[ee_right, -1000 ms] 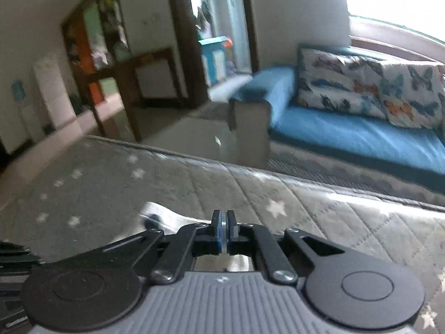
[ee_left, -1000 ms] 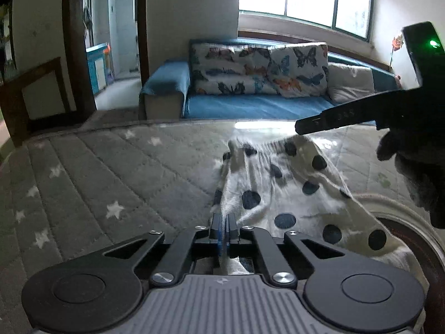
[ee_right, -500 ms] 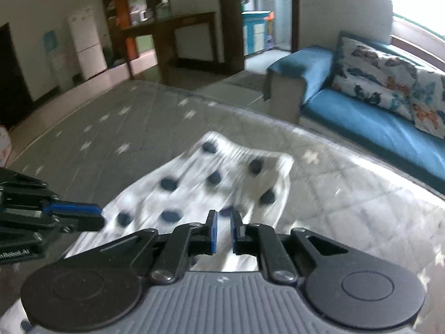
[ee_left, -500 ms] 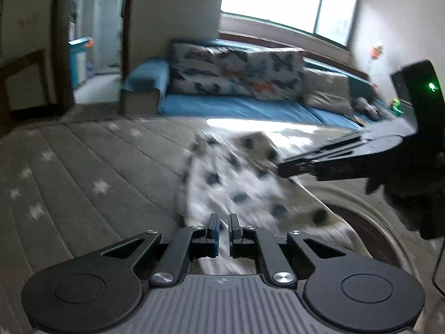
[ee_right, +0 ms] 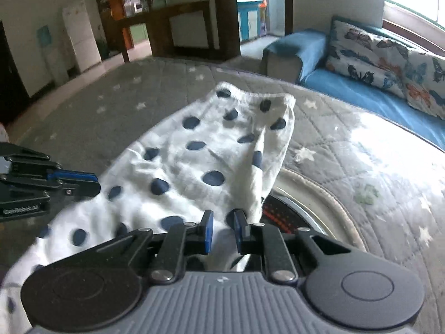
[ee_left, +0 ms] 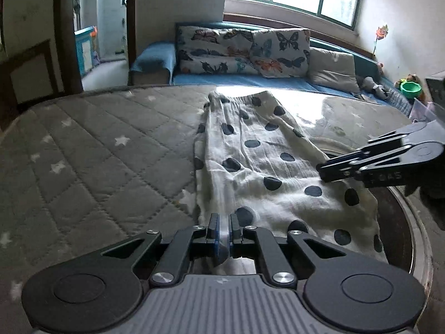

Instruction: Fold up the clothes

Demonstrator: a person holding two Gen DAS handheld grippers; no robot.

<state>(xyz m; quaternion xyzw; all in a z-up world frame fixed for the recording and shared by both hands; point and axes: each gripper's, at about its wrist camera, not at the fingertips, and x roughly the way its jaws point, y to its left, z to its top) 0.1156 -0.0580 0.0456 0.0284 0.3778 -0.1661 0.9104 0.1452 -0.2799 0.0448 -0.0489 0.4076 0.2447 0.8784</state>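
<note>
A white garment with dark blue polka dots [ee_left: 267,167] lies spread on the grey star-quilted mat [ee_left: 91,150], its elastic waistband at the far end. It also shows in the right wrist view [ee_right: 200,153]. My left gripper [ee_left: 223,224] is open by a narrow gap over the garment's near left edge. My right gripper [ee_right: 224,229] is open over the garment's near right edge, with cloth lying between its fingers. Each gripper shows in the other's view: the right one [ee_left: 328,170] above the garment's right edge, the left one [ee_right: 83,182] at its left.
A round metal-rimmed dark disc [ee_right: 306,194] lies under the garment's near right part. Beyond the mat stands a blue sofa [ee_left: 250,79] with butterfly cushions [ee_left: 244,51]. A wooden table [ee_right: 167,27] and a doorway are at the far left.
Both grippers went from shut on the garment to open. The garment has been drawn out and laid flat on the mat. The right gripper has opened wider than the left.
</note>
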